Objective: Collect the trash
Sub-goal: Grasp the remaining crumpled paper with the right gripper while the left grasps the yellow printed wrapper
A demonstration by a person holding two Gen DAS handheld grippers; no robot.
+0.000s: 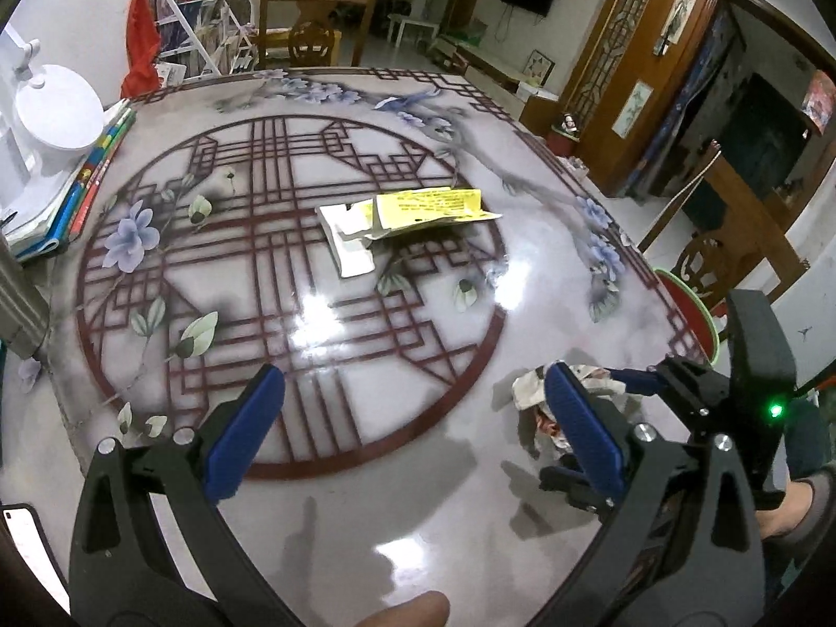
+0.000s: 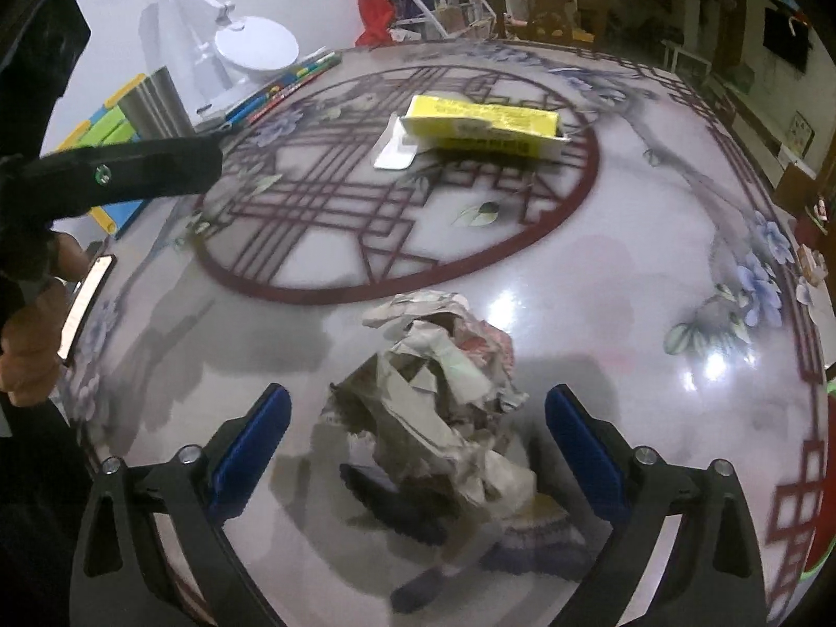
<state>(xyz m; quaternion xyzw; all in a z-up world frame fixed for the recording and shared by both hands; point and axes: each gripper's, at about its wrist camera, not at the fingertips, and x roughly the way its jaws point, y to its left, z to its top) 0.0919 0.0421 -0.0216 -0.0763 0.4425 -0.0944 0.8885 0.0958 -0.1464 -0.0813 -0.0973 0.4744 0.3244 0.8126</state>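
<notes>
Right gripper [image 2: 418, 436] is hanging over the near edge of the table [image 2: 601, 282], jaws standing wide, blue pads [image 2: 251, 449] clear on both sides of the crumpled paper wad [image 2: 444, 392]; nothing is pressing on the wad. The wad is sitting on the glossy top between the two fingers, reaching a little beyond their tips, close to the near edge. Left gripper [image 1: 413, 428] is also standing wide apart, nothing between its fingers, only bare patterned surface; in its view the wad [image 1: 527, 392] is lying just beside its right finger, partly hidden behind it, with the right gripper [image 1: 679, 386] coming in over it. Farther in, near the middle of the table, a yellow carton [image 2: 486, 120] is resting flattened on a white card [image 2: 394, 151]. At the far left edge, a stack of books [image 1: 89, 177] is lying under a white lamp base [image 1: 57, 109]. Beyond the right edge, a red-and-green bin rim [image 1: 689, 308] is showing.
</notes>
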